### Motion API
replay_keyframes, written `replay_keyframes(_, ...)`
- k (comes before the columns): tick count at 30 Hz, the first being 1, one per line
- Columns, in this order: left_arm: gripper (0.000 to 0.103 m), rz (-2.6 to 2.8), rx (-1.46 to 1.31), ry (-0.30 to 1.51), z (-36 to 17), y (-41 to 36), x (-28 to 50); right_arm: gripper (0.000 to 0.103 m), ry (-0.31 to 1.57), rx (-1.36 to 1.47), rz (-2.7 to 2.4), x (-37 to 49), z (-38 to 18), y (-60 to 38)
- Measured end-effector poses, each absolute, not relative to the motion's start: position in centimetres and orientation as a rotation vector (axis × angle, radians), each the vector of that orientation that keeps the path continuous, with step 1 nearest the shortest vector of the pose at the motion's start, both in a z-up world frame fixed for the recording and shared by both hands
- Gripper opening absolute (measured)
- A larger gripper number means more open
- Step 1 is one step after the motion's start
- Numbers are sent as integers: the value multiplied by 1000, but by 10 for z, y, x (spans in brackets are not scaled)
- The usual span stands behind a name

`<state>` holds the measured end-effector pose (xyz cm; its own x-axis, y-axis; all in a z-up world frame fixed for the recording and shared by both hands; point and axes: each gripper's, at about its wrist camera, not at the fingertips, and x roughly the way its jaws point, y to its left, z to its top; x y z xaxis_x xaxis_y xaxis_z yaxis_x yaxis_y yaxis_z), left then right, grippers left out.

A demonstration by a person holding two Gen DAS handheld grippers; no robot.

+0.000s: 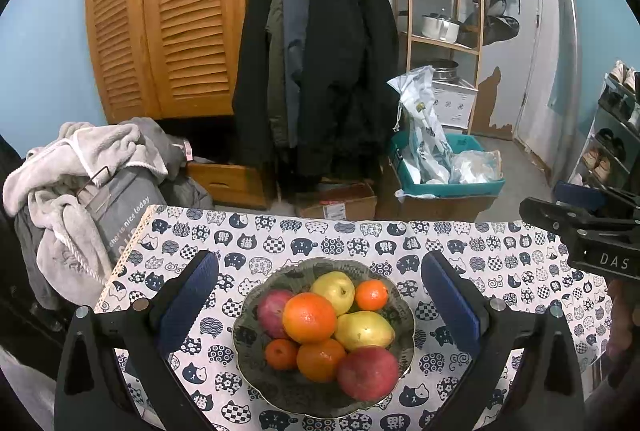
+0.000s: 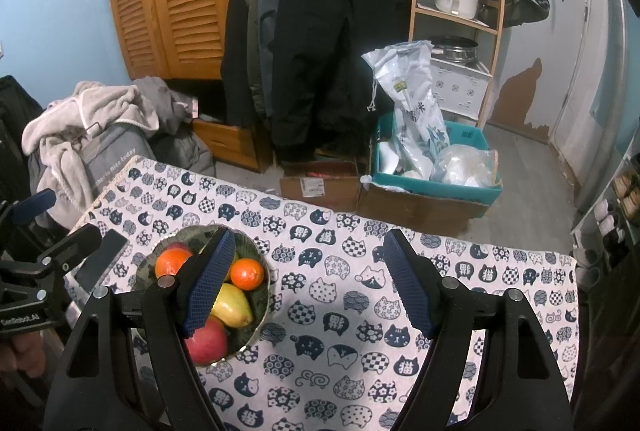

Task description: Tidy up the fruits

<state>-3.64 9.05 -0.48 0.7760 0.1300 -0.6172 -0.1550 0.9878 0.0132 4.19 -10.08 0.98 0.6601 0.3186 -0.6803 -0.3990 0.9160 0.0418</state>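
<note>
Left gripper agape abv fruit bowl

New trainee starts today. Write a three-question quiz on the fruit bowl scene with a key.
1. True or false: the left hand-held gripper is shut on an orange.
2. How many red apples lie in the bowl? A) one B) two C) four
3. Fill in: the right hand-held gripper hovers over the cat-print ____.

Key
1. False; it is open, holding nothing.
2. B: one red apple nearest the camera, another red apple on the left side of the bowl.
3. tablecloth.
</note>
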Motion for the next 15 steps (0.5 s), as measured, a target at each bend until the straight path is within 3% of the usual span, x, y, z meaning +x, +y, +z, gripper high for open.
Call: replay_keyframes(15,102,145,-32,662,-6,91,-37,76,748,-116,407,42,10,-101)
